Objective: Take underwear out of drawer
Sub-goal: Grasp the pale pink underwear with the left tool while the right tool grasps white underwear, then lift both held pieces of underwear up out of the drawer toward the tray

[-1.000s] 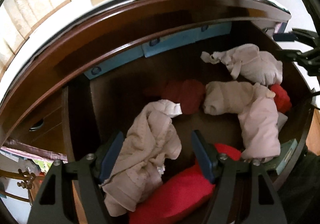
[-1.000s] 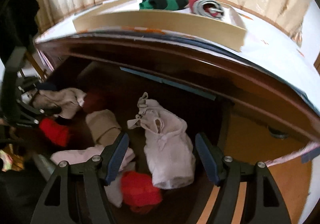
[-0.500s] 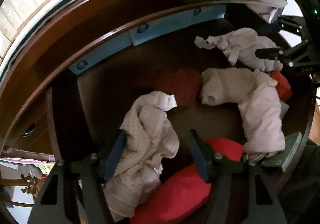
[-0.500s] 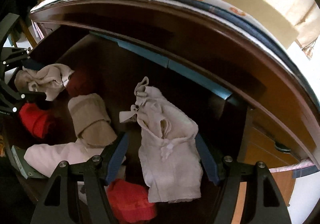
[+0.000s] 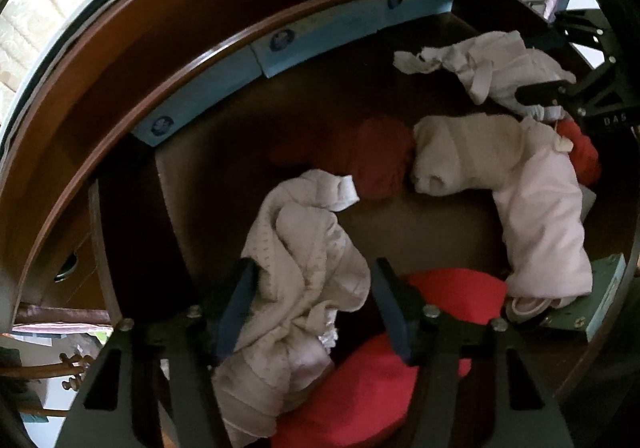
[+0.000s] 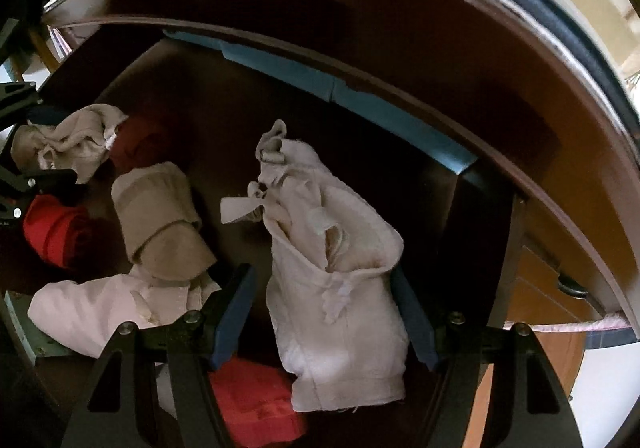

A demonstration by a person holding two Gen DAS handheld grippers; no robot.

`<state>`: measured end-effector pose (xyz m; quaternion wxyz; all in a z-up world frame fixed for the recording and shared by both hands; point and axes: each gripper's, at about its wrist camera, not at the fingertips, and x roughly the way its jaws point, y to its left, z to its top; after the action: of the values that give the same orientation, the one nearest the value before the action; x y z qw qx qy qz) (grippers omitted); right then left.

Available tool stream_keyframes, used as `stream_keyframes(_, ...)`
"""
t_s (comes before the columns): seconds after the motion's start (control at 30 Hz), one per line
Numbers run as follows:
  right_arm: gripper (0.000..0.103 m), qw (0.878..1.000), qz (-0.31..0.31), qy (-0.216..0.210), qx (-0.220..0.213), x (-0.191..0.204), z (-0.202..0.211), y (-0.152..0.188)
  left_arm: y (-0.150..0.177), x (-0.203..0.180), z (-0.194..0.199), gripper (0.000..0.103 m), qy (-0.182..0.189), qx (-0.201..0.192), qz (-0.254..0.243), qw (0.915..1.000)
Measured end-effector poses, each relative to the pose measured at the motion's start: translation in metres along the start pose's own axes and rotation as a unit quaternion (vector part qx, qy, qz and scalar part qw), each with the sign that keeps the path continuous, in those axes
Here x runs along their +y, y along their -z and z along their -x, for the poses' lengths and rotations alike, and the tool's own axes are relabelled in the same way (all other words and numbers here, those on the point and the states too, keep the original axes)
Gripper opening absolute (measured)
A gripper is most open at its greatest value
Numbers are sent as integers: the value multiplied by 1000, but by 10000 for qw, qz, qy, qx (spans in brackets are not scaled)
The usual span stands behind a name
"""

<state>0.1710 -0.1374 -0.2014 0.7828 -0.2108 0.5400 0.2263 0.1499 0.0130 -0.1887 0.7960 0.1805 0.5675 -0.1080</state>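
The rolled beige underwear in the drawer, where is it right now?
In the right wrist view the rolled beige underwear lies left of centre, between the red garment and the white underwear, overlapping a pale pink piece.

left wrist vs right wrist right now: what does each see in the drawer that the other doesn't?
Left wrist only: the left gripper straddling a beige dotted garment, jaws just closing but not yet pinching it, and a large red garment beside it.

Right wrist only: the right gripper open around a whitish garment, plus a small red piece below it.

Both: the wooden drawer, the blue strip at its back, the rolled tan garment and the pale pink garment.
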Motion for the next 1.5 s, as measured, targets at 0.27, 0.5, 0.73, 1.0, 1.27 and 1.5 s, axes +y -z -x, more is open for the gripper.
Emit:
stream_keyframes(0.27,65,9998,80,-8,183,7,-15,-10,-2,3,-5,37,58,33,-40,10000)
stream_keyframes(0.5,51,9998,78,167,84,6,-15,-8,-1,7,-7,20,96,-22,-29,9999)
stream_keyframes(0.73,36,9998,-54,-123,-143,6,-8,-4,4,15,0,15,194,-182,111,9996)
stream_keyframes(1.0,33,9994,29,-256,-231,16,-7,-5,2,12,6,14,137,-341,138,9992)
stream_keyframes(1.27,32,9986,69,-321,-408,24,2,-1,11,15,16,14,70,-565,249,9981)
stream_keyframes(1.5,32,9972,90,-397,-629,21,18,10,17,11,28,14,-18,-697,261,9972)
